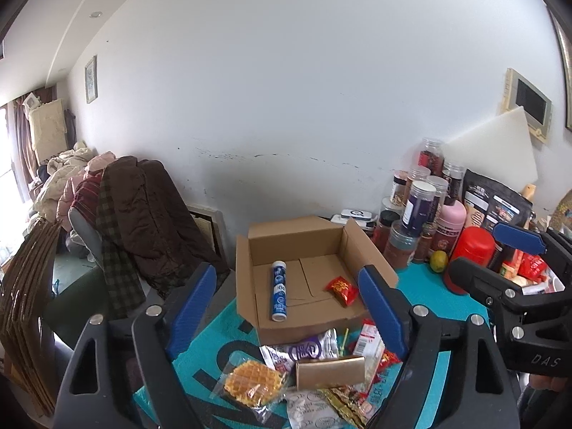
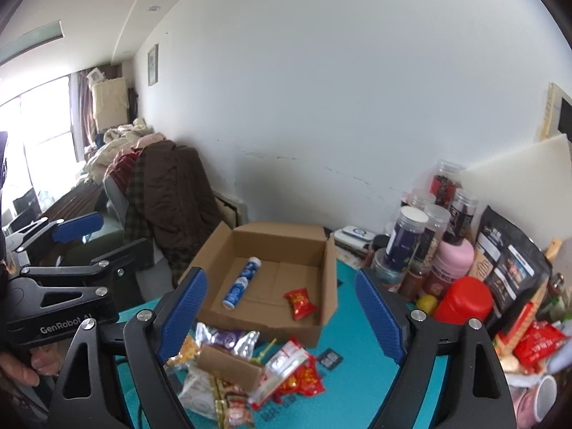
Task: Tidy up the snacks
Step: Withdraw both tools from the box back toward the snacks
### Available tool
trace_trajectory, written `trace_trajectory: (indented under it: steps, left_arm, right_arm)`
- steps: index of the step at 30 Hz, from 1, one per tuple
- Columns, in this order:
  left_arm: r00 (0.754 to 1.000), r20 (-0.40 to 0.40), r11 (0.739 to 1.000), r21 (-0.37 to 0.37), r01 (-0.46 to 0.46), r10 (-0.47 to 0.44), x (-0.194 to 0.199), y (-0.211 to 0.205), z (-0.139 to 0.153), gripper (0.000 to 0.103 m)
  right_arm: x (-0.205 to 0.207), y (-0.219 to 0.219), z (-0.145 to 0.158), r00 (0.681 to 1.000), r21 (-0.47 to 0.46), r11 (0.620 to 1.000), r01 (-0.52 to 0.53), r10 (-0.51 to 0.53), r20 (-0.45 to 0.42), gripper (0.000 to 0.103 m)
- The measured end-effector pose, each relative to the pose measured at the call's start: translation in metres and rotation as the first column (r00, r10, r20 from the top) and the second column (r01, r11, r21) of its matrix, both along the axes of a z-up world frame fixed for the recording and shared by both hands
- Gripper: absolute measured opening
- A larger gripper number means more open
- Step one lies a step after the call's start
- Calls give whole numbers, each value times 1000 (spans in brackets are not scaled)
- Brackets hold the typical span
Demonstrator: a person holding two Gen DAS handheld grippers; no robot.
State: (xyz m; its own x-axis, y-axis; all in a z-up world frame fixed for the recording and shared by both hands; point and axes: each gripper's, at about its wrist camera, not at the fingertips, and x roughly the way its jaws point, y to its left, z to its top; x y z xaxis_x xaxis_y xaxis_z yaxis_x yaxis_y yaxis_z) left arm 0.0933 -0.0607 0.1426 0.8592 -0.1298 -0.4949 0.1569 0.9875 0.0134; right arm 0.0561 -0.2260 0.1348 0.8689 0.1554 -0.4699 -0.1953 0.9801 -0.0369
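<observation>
- Left wrist view: the left gripper [image 1: 287, 316] hangs with its 2 blue fingers spread wide and nothing between them, above the near edge of the open cardboard box [image 1: 371, 250].
- Inside the box lie 2 things — a blue-and-white tube [image 1: 279, 290] on its side toward the left, and a small red snack packet [image 1: 342, 289] toward the right, well apart from each other.
- Just near of the box, on the teal mat [image 1: 425, 287], sits a loose pile of snacks: a wrapped waffle [image 1: 254, 383] at the left, a purple-and-silver packet [image 1: 307, 351] behind it, a small brown carton [image 1: 329, 371] in the middle.
- At the right edge the right gripper [image 1: 497, 254] shows from the side, spread too.
- Right wrist view: the right gripper [image 2: 282, 312] is spread wide and empty, with the box [image 2: 330, 264] between and beyond its fingers.
- The tube [image 2: 241, 281] and red packet [image 2: 299, 303] lie on the box floor; the snack pile — including the brown carton [image 2: 228, 365] — lies near of it.
- To the right, jars [image 2: 407, 236], a pink bottle [image 2: 454, 261] and a red container [image 2: 463, 302] crowd the table's far right.
- The left gripper [image 2: 103, 236] shows at the left edge, held by a hand [image 2: 21, 368].
</observation>
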Motion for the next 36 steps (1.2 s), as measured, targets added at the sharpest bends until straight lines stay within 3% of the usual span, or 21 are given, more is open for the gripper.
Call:
trace_trajectory:
  steps: [3, 21, 36]
  left_arm:
    - [1000, -10, 1000, 8, 20, -19, -11, -2, -8, 83]
    - [989, -105, 995, 1, 101, -100, -52, -4, -68, 83]
    - [968, -239, 996, -47, 71, -80, -66, 12, -123, 83]
  right_arm:
    - [-13, -2, -8, 1000, 7, 1000, 6, -6, -4, 91]
    - [-57, -9, -75, 996, 54, 998, 37, -32, -86, 91]
    - [-70, 7, -135, 985, 101, 995, -10, 28, -173, 91]
